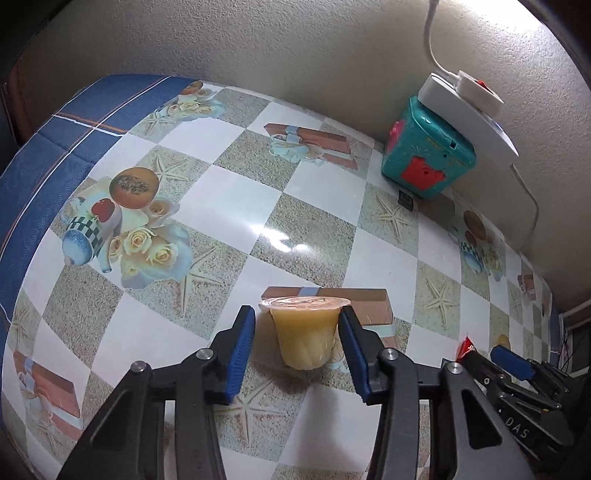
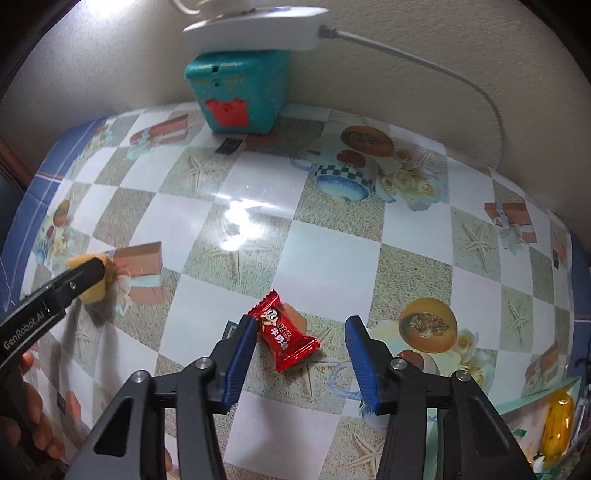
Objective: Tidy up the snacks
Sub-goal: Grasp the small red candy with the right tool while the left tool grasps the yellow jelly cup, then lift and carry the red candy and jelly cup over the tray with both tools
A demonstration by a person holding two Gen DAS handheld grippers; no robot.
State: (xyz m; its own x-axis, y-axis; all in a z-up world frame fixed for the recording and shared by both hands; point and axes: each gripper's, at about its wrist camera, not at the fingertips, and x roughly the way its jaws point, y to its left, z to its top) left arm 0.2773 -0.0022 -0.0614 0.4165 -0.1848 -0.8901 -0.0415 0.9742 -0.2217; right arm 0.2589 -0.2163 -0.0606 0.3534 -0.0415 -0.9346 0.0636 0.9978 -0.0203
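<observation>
The left gripper (image 1: 297, 325) holds its jaws narrowly around a sealed jelly cup (image 1: 304, 332) full of yellow jelly on the table (image 1: 240, 192), while the right gripper (image 2: 301, 338) stands open around a red candy (image 2: 284, 338).

A patterned table against a pale textured wall

The table (image 1: 236, 192) wears a glossy checked cloth printed with starfish, roses and fruit, edged in blue. Behind it rises a cream, rough-plastered wall (image 1: 295, 48). A teal box (image 2: 238, 90) stands at the wall, bearing a white power strip (image 2: 255, 29) with a trailing cord; bright light glares nearby.
</observation>
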